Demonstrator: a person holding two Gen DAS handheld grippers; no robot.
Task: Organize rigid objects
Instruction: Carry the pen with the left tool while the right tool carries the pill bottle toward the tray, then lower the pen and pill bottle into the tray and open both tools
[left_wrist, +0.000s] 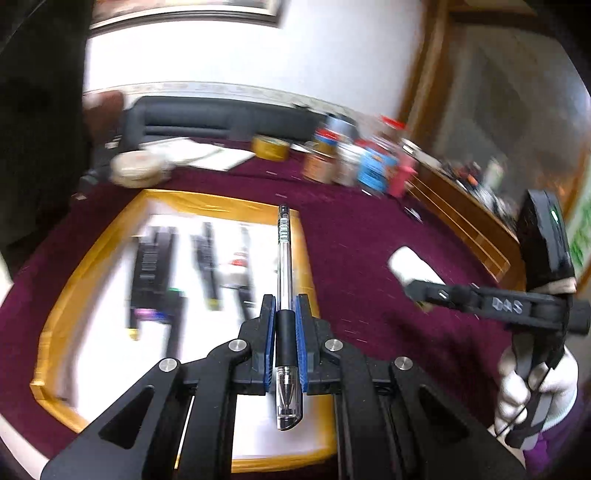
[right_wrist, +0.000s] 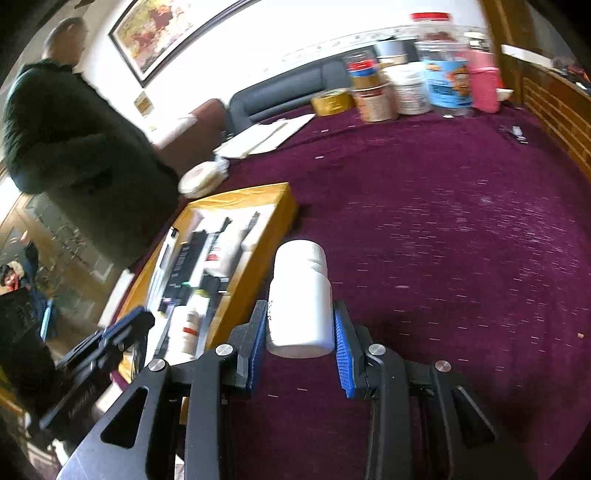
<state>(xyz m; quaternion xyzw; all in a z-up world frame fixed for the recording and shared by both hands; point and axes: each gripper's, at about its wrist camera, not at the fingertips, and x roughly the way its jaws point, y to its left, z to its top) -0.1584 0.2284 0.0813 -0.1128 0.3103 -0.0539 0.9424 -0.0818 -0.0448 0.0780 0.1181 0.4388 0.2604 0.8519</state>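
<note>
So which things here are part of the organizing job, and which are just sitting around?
In the job:
- pen, shut in the left gripper
- white bottle, between the right gripper fingers
- yellow-rimmed tray with items already laid inside

Just lying about:
- jars and cans at the back
- tape roll
- papers

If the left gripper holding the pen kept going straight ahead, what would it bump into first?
Probably the yellow-rimmed tray: the left gripper, shut on the pen, points over it. Depth is unclear; it may pass above.
</note>
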